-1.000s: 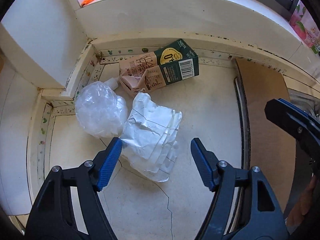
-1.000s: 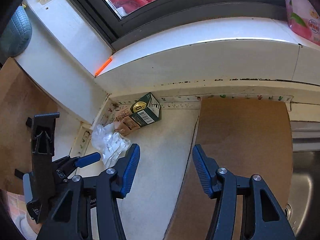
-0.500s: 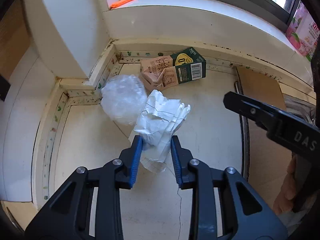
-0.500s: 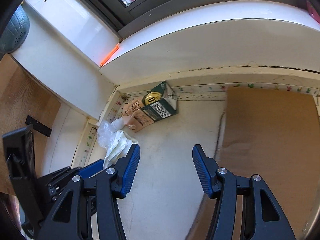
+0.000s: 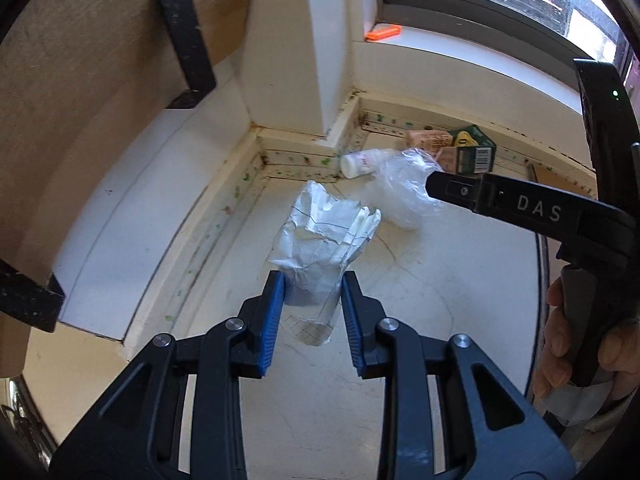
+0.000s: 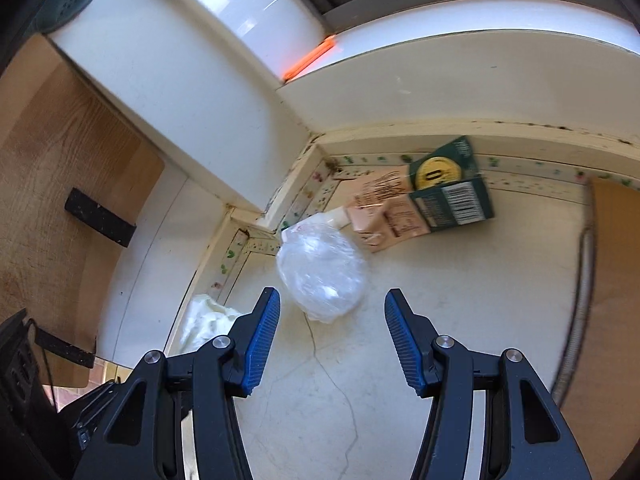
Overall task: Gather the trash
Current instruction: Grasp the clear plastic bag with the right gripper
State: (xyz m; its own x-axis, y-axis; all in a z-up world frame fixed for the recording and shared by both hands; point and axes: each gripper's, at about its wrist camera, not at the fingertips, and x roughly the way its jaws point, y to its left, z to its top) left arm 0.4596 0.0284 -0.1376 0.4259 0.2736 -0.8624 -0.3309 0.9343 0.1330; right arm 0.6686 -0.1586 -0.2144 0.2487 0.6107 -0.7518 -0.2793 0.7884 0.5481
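**Crumpled paper pinched by the left gripper, plastic ahead of the right**

The crumpled white paper (image 5: 320, 240) sits at the centre of the left wrist view, its lower end squeezed between the blue pads of the left gripper (image 5: 312, 304), whose jaws have just been closing onto it. The upper part of the wad fans out above the pads, toward the middle of the frame. In the right wrist view the same paper (image 6: 208, 320) shows only as a pale lump at lower left, half hidden behind that gripper's left finger.

Just to the upper right of the paper in the left view lies a clear plastic bag (image 5: 404, 188), bunched into a ball on the cream countertop (image 5: 440, 300). Beyond it, against the wall strip, a small white bottle (image 5: 364, 162) lies on its side, and to its right a flattened green and pink carton (image 5: 460, 148) rests in the corner.

The right gripper (image 6: 332, 340) has its jaws spread wide with nothing between the pads; the plastic bag (image 6: 322, 276) lies just above the gap, near the frame's centre, and the carton (image 6: 432, 204) is at the upper right. From the left view this gripper's black body (image 5: 532, 212) crosses the right side of the frame, with a hand (image 5: 560, 344) wrapped around its grip at the right edge.

An orange strip (image 5: 382, 33) lies on the window sill at the top of the left view. A wooden board (image 6: 60, 152) with black brackets fills the left side of the right view.
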